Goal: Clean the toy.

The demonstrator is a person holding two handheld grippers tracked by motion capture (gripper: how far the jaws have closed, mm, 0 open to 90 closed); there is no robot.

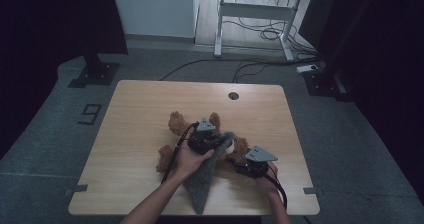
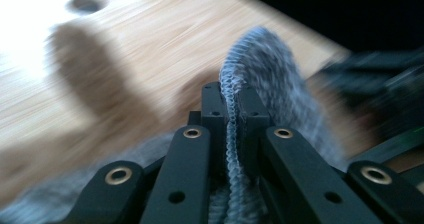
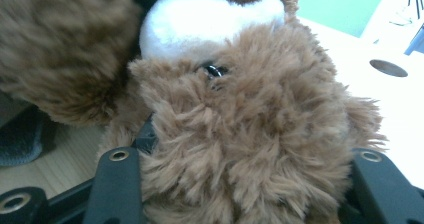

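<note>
One mark readable — a dark figure "9" [image 1: 89, 114] taped on the grey floor [image 1: 45, 134], left of frame beside the table [image 1: 140, 104].

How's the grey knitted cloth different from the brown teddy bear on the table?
The grey knitted cloth is flat, thin and ribbed; the brown teddy bear is bulky and shaggy. The cloth is plain grey, while the bear has a white muzzle. The cloth is pinched in the left gripper; the bear's head sits between the right gripper's fingers. Both are soft and lie on the wooden table.
</note>
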